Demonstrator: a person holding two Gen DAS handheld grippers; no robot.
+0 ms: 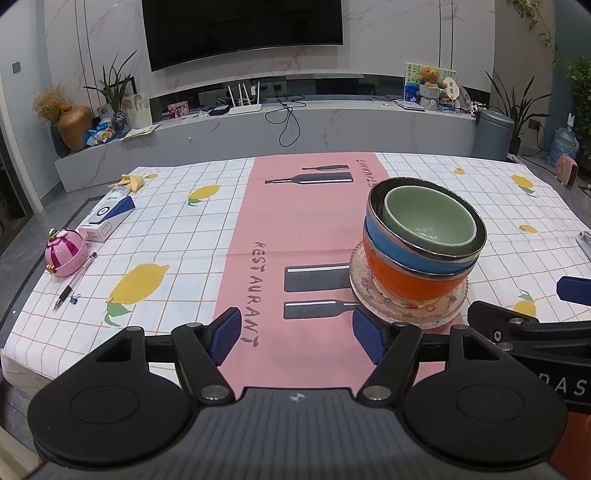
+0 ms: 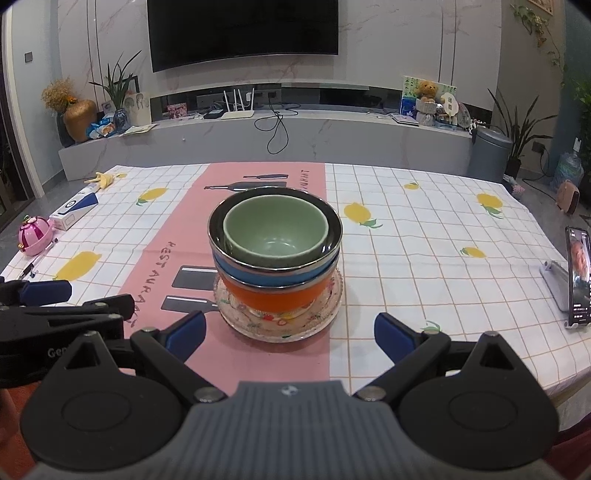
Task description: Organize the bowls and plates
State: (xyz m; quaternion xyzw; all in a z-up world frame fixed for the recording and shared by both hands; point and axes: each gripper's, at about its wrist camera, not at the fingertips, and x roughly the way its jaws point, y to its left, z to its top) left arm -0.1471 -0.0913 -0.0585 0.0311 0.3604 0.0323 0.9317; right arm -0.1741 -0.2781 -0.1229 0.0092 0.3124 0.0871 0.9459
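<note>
Both tongs, left tongs [image 1: 295,332] and right tongs [image 2: 290,334], agape and empty, green bowl [image 2: 275,236] nested in blue bowl [image 2: 273,277], in orange bowl [image 2: 277,297], on glass plate [image 2: 325,314]

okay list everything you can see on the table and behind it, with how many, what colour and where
green bowl: one, pale green, nested on top of the stack
blue bowl: one, blue with steel rim, under the green
orange bowl: one, orange, at the bottom
plates: clear glass over floral, number unclear, under the bowls
tablecloth: one, white grid with lemons, pink centre strip
pink toy: one, left edge
pen: one, black, beside the toy
box: one, white and blue, far left
phone: one, propped at right
television: one, black, on the wall
left gripper: open, empty
right gripper: open, empty
</note>
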